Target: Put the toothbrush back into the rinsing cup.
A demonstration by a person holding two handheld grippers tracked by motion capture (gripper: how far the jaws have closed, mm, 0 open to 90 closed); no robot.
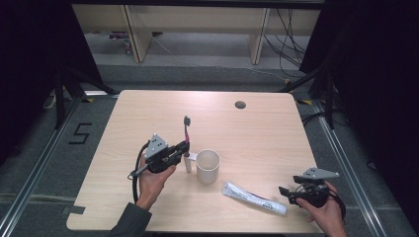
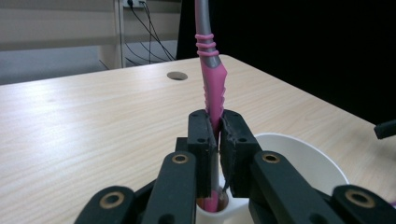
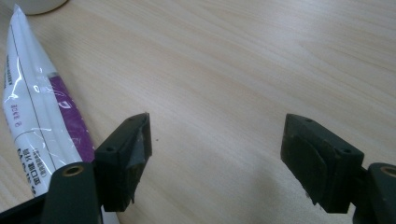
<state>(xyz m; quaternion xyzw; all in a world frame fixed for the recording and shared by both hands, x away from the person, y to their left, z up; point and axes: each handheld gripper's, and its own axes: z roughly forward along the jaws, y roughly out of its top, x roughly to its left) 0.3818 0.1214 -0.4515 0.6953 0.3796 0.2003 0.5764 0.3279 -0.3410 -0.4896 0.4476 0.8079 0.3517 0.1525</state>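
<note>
The left gripper point(image 2: 218, 128) has its jaws pressed together on the pink handle of a toothbrush point(image 2: 213, 84), which stands nearly upright with its grey neck rising above the jaws and its lower end down beside the handle of a white cup point(image 1: 208, 166). In the high view the left gripper point(image 1: 184, 147) sits just left of the cup, the toothbrush point(image 1: 187, 129) pointing its bristle head away from the person. The right gripper point(image 3: 215, 154) has its jaws wide apart over bare wood, gripping nothing; it point(image 1: 286, 191) hovers well to the right of the cup. Between it and the cup lies a white packet point(image 1: 253, 197) with purple print, flat on the surface. The table point(image 1: 257, 133) is pale wood grain with rounded corners and a round cable hole point(image 1: 240, 104) on the far side of the cup. Beyond it are grey floor, black curtains at both sides, light wooden furniture legs and loose cables.
</note>
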